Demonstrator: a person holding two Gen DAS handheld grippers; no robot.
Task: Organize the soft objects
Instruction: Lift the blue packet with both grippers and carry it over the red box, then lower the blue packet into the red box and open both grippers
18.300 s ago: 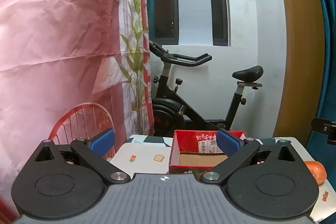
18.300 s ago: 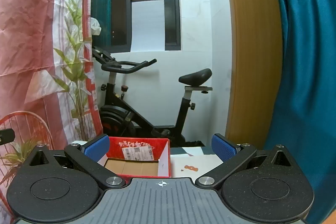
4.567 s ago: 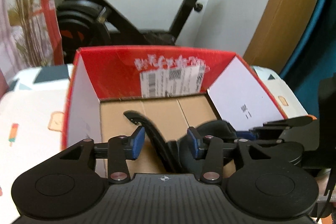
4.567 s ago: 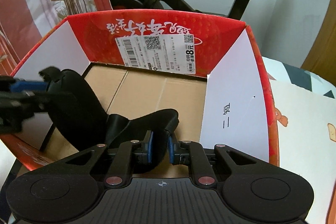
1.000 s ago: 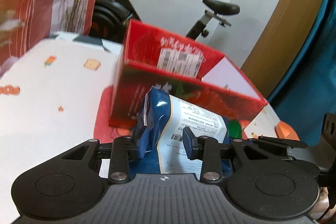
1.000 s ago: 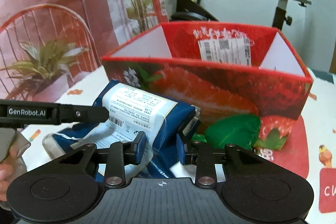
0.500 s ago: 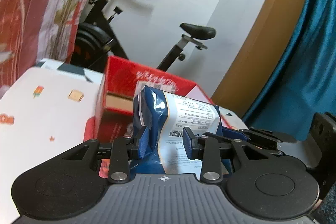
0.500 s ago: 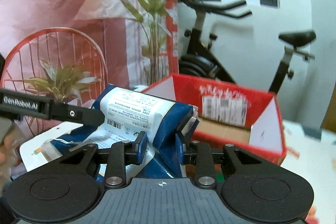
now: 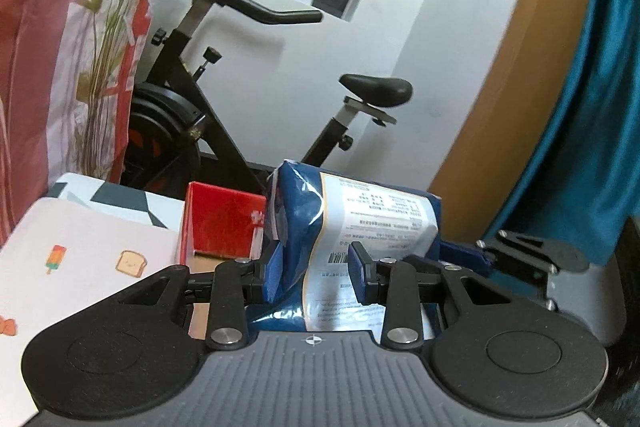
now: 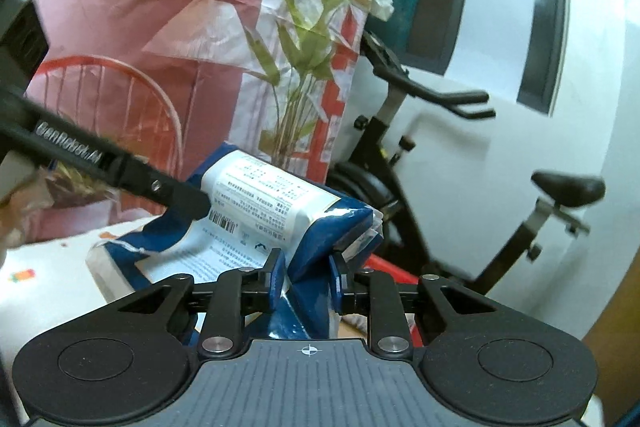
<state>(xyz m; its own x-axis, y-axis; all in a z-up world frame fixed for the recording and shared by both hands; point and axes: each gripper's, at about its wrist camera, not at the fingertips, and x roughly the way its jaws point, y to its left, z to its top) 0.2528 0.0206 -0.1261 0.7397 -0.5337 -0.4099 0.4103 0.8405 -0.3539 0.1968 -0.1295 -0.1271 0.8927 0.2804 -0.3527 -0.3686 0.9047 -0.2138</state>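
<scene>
Both grippers held one soft blue-and-white pack (image 9: 356, 223) up in the air, above the table (image 9: 80, 255) and in front of the red box (image 9: 224, 223). Left gripper (image 9: 316, 273) clamped on the pack's near end, blue pads (image 9: 273, 273) pressed into the crinkled film on either side; the white label panel with small print and a barcode faced up and to the right. In the left wrist view the pack hid most of the box, leaving only the box's left red wall and a strip of brown cardboard floor in sight near the table's far edge. Right gripper (image 10: 307, 279) pinched a narrower fold of the same pack (image 10: 280, 203) at its blue end; its jaws had just been closing, with the film bunched between them. In the right wrist view the left gripper's black finger (image 10: 120, 167) came in from the left and lay against the pack's label by the barcode. A sliver of the box's red rim (image 10: 384, 263) showed just right of the right gripper's pads, below the pack. The table carried a white cloth printed with small pictures, a popsicle (image 9: 55, 257) and a toast slice (image 9: 131, 262) near its left edge. Behind stood an exercise bike (image 9: 224, 99), a pink sheet with printed green leaves (image 10: 160, 7), and a teal curtain (image 9: 580, 107) at right.
</scene>
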